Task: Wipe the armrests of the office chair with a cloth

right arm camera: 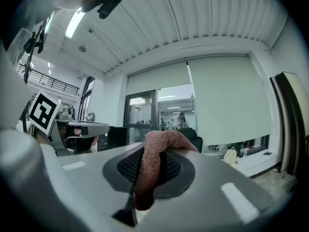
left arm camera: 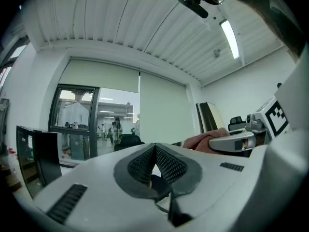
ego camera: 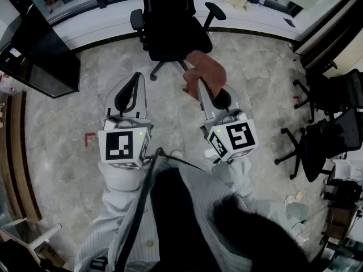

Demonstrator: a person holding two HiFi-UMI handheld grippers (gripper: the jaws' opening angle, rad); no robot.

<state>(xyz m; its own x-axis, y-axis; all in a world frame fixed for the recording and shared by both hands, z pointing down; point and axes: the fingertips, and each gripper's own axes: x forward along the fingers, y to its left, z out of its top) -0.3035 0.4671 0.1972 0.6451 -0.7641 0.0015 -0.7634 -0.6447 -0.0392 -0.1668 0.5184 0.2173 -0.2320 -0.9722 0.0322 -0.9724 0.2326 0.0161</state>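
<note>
Near the top of the head view, the office chair (ego camera: 170, 27) stands on the pale stone floor (ego camera: 62, 123), its seat toward the person and its backrest cut off by the frame edge. Its armrests (ego camera: 138, 20) flank the seat, well apart from both tools. Below it, the left gripper (ego camera: 136, 77) points toward the chair. The right gripper (ego camera: 197, 88) carries the reddish-brown cloth (ego camera: 207, 71), which covers its tips, so this view does not show how those jaws stand. The cloth's long axis runs diagonally here, from upper left near the chair's base to lower right beside the gripper body. Left gripper view: the jaws are pressed together pad to pad, with nothing between them. The cloth (left arm camera: 205, 140) and the right gripper (left arm camera: 237, 142) appear at right, and the chair is too small and dark to make out with certainty. Right gripper view: the jaws clamp the cloth (right arm camera: 153, 163), which runs as a band up the jaw line and folds over the tips to the right, hiding most of the chair behind. The left gripper (right arm camera: 84, 128) shows at left beside a marker cube (right arm camera: 42, 111).
</note>
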